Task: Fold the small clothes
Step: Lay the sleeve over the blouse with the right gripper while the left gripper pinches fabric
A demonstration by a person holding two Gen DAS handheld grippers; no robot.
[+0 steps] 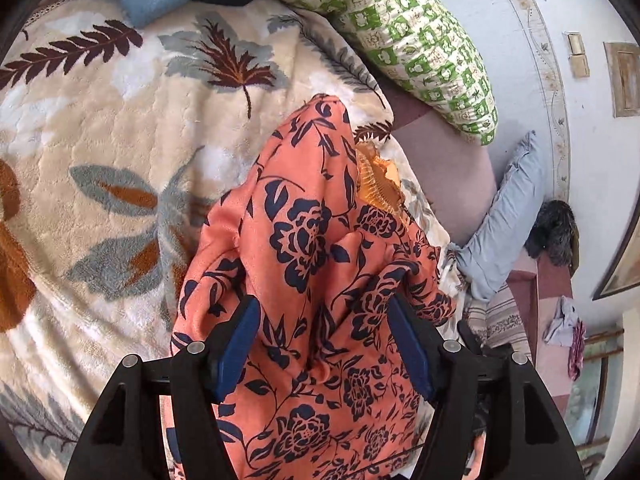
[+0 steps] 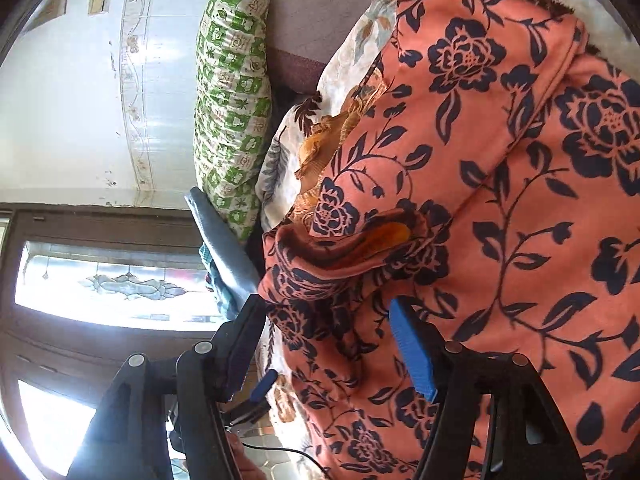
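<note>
Both claws apart, left claw (image 1: 324, 328) and right claw (image 2: 326, 334) over orange floral garment (image 1: 304, 240) on blanket (image 1: 100, 120), bunched toward 12 o'clock. Probably just released; smooth flat before regripping edges.

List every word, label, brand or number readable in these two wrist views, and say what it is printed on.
No readable text in either view.
The green-and-white checked cushion carries small printed motifs, too small and blurred to read as writing.
The orange cloth with dark blue flowers and the cream leaf-patterned blanket bear patterns only.
</note>
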